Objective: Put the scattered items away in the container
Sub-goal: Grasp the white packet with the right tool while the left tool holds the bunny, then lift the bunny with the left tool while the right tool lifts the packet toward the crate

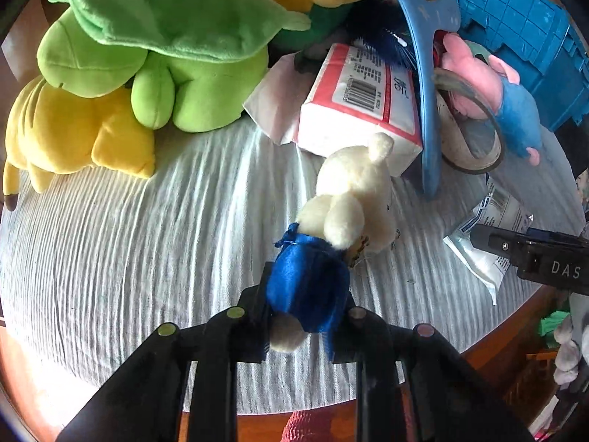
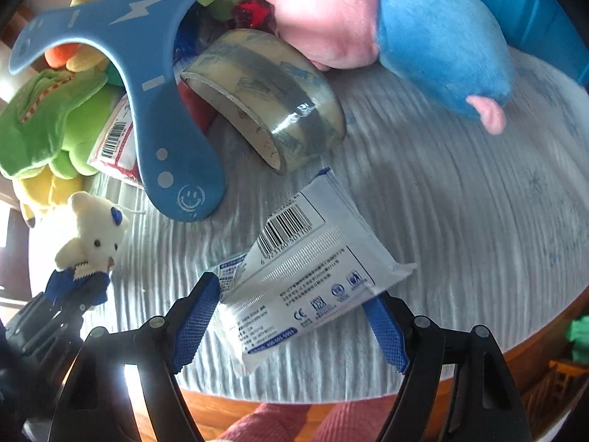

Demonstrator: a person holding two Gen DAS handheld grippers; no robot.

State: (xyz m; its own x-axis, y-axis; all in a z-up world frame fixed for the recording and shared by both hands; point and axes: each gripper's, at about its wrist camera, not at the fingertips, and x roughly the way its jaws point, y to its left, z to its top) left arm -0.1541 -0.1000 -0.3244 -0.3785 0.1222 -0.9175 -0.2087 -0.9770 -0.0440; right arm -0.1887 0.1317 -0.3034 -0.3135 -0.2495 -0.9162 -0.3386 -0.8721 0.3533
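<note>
**Left tongs clamp a small bear; right tongs spread around a white packet**

The left tongs are clenched on the blue-dressed body of a small cream teddy bear, whose head points away toward the far clutter. The bear sits near the middle of the bench, which is covered by a ribbed white cloth.

The right tongs are released, their blue-padded fingers spread either side of a white barcode packet lying flat on the cloth at the near right.

Farther off lie a roll of clear tape, a blue boomerang-shaped toy, a tissue pack, a green plush on a yellow plush, and a pink-and-blue plush. A blue crate stands at the far right.
</note>
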